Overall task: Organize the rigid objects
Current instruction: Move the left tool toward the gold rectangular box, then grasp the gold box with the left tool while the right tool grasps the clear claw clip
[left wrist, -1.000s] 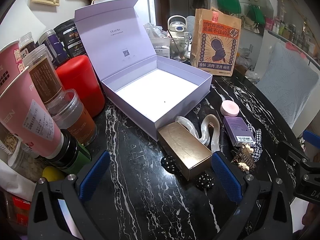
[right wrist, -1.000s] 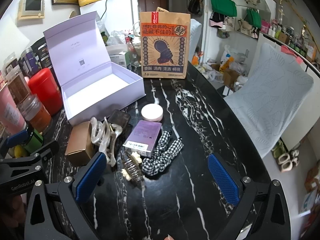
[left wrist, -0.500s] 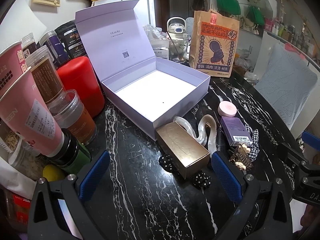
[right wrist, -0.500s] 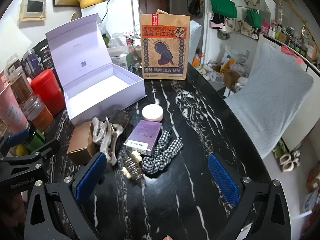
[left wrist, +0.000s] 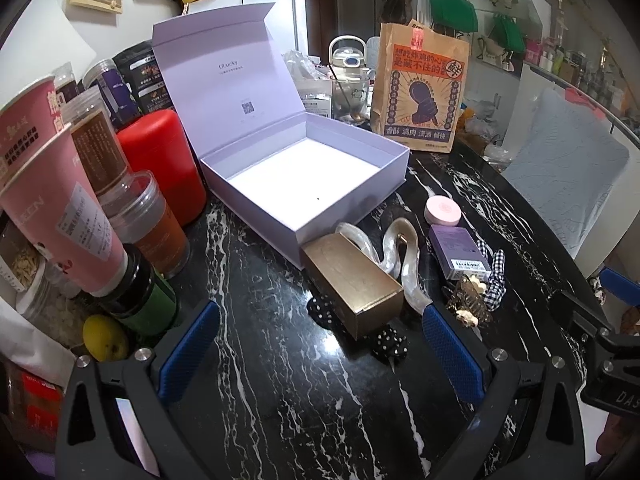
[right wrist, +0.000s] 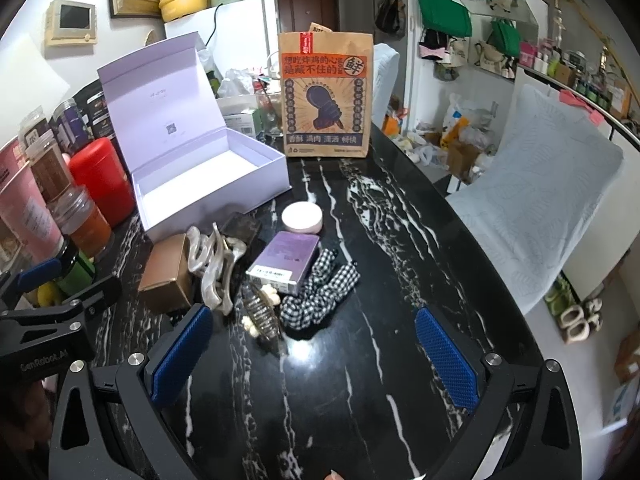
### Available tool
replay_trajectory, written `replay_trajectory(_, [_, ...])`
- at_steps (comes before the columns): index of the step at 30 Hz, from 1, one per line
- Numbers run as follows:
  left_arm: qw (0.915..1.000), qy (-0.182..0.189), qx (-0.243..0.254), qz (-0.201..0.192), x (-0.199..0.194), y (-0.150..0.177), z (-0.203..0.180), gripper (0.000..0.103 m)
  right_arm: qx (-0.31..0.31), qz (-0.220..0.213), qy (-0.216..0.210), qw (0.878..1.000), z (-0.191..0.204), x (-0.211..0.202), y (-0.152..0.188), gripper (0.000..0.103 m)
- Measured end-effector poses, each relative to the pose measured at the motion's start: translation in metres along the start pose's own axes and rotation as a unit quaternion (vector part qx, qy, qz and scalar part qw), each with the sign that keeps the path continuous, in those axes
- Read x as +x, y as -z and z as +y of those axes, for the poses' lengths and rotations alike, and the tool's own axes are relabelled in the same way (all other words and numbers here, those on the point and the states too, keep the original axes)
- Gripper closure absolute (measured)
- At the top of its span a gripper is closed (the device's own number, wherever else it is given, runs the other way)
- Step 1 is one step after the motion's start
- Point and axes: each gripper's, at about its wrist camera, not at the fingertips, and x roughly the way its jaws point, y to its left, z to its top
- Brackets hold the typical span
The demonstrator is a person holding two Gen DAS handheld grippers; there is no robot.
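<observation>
left wrist view: gold box (left wrist: 354, 280) long axis toward lavender box (left wrist: 308, 184); both tools agape, empty

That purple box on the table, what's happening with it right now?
The purple box sits open and empty on the black marble table. Both handheld grippers, left gripper and right gripper, hover open and hold nothing. A gold box, a pearly hair claw, a small purple carton and a pink round case lie beside the box, not yet packed.
</observation>
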Motion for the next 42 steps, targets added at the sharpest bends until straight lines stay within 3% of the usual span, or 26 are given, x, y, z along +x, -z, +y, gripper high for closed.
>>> replay_trajectory(12, [0.999,0.031,-0.025,0.019,0.016,0.004,0.001,0.0,0.005,0.025,-0.019,1.0,-0.008,0.016,0.014,0.0])
replay_trajectory(24, [0.9983,0.026,-0.017,0.049,0.052,-0.008,-0.012,0.001,0.007,0.053,-0.029,0.998,-0.018,0.05,0.007,0.0])
replay_trajectory(30, [0.9982,0.009,-0.005,0.059,0.071,-0.017,-0.019,0.007,0.006,0.066,-0.029,0.997,-0.02,0.065,0.004,0.0])
replay_trajectory(36, [0.9957,0.001,-0.007,0.092,0.091,-0.019,-0.019,0.015,0.007,0.078,-0.028,0.997,-0.023,0.079,0.001,0.0])
replay_trajectory(42, [0.9937,0.026,-0.01,0.109,0.1,-0.014,-0.021,0.038,0.007,0.085,-0.031,0.996,-0.023,0.084,-0.001,0.0])
